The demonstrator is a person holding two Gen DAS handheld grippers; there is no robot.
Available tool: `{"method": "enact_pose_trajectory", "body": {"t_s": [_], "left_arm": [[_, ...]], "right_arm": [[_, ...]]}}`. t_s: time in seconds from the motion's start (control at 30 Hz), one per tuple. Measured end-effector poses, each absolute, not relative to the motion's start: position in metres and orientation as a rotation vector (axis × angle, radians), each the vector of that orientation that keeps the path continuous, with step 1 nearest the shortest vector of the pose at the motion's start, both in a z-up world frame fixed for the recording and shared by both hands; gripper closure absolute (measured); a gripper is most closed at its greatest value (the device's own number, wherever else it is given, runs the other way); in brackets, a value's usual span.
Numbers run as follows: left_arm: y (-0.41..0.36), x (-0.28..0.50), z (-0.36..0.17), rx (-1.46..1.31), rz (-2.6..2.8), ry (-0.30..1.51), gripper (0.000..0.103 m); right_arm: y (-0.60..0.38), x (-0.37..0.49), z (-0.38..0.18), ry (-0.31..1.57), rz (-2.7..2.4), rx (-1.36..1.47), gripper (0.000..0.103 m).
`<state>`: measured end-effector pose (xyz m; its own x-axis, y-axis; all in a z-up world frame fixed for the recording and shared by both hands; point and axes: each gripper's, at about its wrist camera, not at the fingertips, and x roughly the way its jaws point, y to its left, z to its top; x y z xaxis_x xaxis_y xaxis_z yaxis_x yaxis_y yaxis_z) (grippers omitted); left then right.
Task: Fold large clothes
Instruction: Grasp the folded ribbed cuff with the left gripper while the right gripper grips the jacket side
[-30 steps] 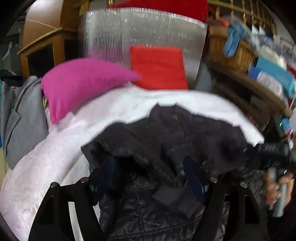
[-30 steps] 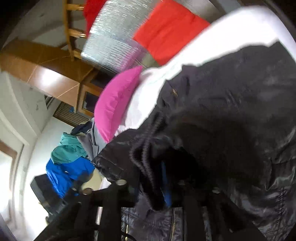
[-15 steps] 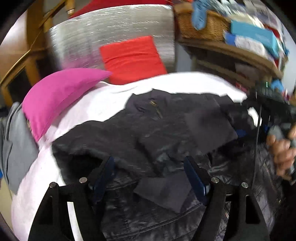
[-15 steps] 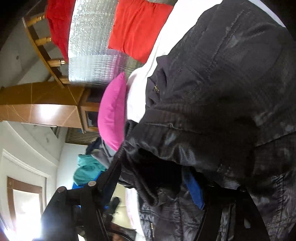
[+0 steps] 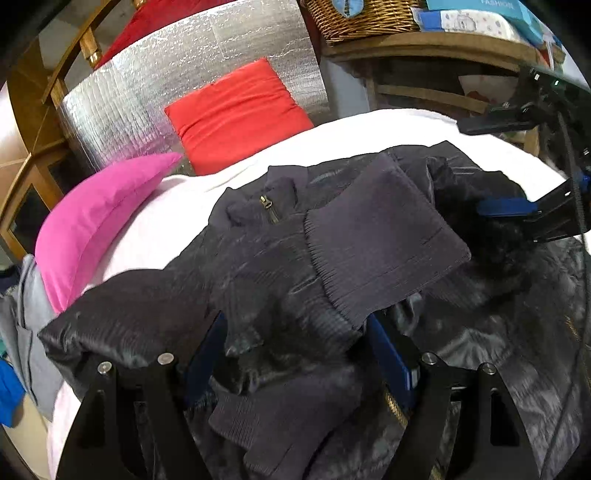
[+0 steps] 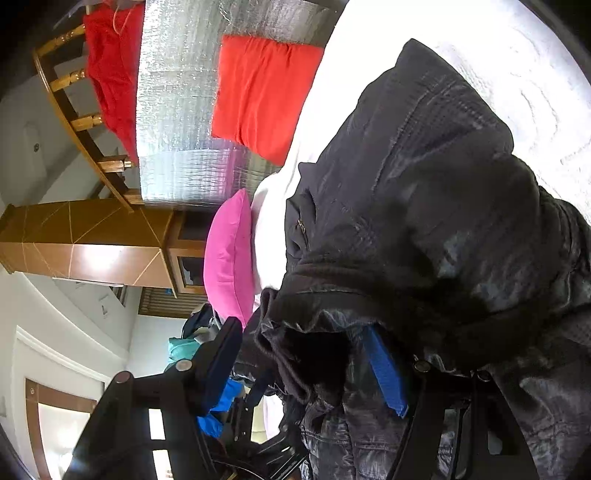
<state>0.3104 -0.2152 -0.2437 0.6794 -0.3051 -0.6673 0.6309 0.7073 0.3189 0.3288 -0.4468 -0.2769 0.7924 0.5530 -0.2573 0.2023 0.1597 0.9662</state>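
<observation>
Jacket lies crumpled on the white bed; left gripper and right gripper each stand wide open with fabric between the jaws, not pinched.

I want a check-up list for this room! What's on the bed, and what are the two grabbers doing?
Surface: white bed cover, mostly bare beyond the jacket.
Job's things: black jacket spread out, ribbed cuff folded across its front, zipper pull near the collar.
Clutter: pink pillow, red pillow, grey garment at bed edge.
Grippers: left gripper and right gripper both open, jacket fabric bunched between the fingers.
Cables: thin black cable by the right gripper.
Surroundings: silver headboard panel, wicker basket, wooden shelf.
</observation>
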Motion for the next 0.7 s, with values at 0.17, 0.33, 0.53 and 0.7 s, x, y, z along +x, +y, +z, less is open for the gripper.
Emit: {"method": "enact_pose_trajectory", "body": {"t_s": [0.17, 0.33, 0.53, 0.7], "left_arm": [[-0.215, 0.324, -0.245, 0.486, -0.580, 0.645, 0.056], [-0.193, 0.347, -0.229, 0.310, -0.599, 0.648, 0.076], [-0.154, 0.353, -0.192, 0.160, -0.599, 0.573, 0.079], [-0.104, 0.358, -0.154, 0.005, -0.571, 0.523, 0.080]], "right_arm": [[-0.449, 0.326, -0.278, 0.672, 0.289, 1.407, 0.032], [-0.445, 0.327, -0.276, 0.688, 0.288, 1.372, 0.032], [-0.419, 0.340, -0.271, 0.759, 0.318, 1.278, 0.032], [-0.372, 0.359, -0.266, 0.851, 0.351, 1.151, 0.032]]}}
